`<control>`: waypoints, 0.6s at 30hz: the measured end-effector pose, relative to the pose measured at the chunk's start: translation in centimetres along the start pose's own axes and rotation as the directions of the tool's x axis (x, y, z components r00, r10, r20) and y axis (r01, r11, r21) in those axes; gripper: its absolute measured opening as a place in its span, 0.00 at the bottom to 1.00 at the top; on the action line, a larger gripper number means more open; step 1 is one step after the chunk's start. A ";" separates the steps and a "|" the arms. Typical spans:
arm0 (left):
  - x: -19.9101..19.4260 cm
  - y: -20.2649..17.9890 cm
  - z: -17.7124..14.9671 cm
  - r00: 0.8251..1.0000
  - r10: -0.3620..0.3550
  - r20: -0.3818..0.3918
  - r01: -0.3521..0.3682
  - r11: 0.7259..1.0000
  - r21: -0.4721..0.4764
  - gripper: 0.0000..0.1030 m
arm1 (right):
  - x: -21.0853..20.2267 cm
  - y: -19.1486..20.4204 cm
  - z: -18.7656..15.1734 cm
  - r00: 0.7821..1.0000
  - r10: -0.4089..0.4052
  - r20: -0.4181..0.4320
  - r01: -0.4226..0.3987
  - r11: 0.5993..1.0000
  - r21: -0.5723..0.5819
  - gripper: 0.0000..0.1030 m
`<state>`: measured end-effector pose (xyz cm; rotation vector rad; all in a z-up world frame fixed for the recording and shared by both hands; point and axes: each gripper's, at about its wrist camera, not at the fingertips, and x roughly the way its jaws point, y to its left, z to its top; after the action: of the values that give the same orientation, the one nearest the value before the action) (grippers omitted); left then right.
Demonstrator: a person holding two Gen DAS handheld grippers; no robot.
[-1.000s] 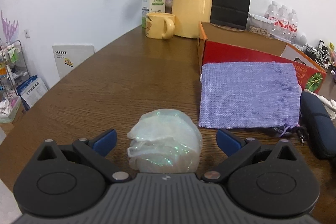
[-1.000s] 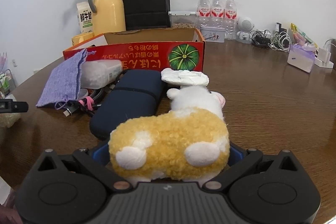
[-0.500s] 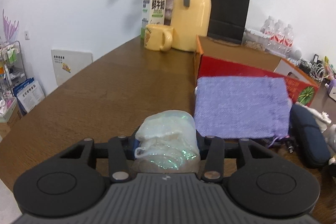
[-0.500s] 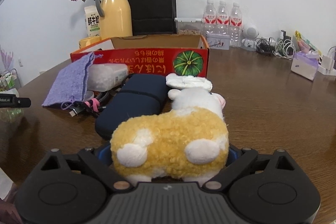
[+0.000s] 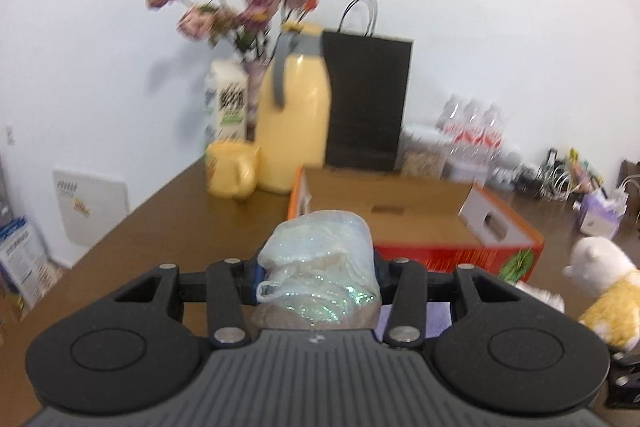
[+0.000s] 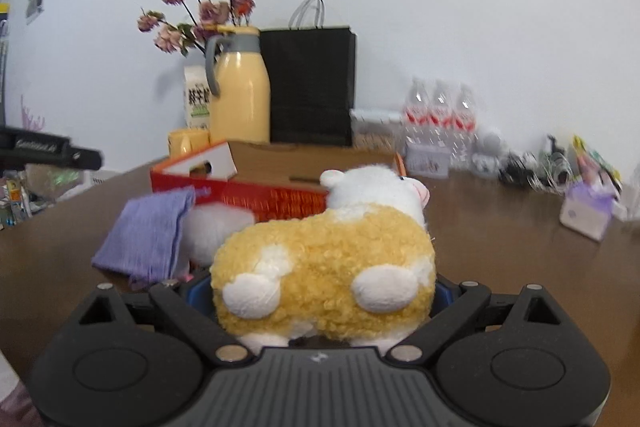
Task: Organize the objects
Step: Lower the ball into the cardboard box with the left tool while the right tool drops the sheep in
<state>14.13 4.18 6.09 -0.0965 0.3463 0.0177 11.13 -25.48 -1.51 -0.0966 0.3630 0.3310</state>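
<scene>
Left tool (image 5: 318,277) pinches one glittery pouch (image 5: 320,267); right tool (image 6: 322,293) pinches one plush sheep (image 6: 324,263); three bottles (image 6: 440,115) behind.

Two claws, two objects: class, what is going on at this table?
A person is tidying up with a claw in each hand. The left claw is clamped on a shimmery plastic bundle, and the right claw grips a yellow plush sheep. Both point toward the open red box ahead.

Fleecy plush sheep (image 6: 324,263), glittery sheer pouch (image 5: 320,275), glossy wooden table (image 6: 500,239).
</scene>
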 end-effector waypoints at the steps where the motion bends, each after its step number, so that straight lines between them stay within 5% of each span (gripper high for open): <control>1: 0.4 -0.5 0.6 1.000 -0.009 0.010 0.009 1.000 0.005 0.44 | 0.4 0.0 0.6 1.000 0.000 0.013 0.000 1.000 -0.010 0.93; 9: 5.9 -3.7 4.6 0.998 -0.048 0.033 0.048 0.999 -0.012 0.44 | 5.7 -0.6 6.4 0.992 0.043 0.115 -0.039 0.999 -0.038 0.93; 18: 15.7 -4.7 6.3 0.998 -0.018 -0.056 0.015 0.998 -0.054 0.44 | 16.2 -1.5 10.4 0.999 0.026 0.046 -0.027 1.000 0.004 0.93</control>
<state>31.20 0.10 7.12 -0.1529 0.4014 0.0077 29.33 -20.42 2.35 -0.0793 0.3197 0.3579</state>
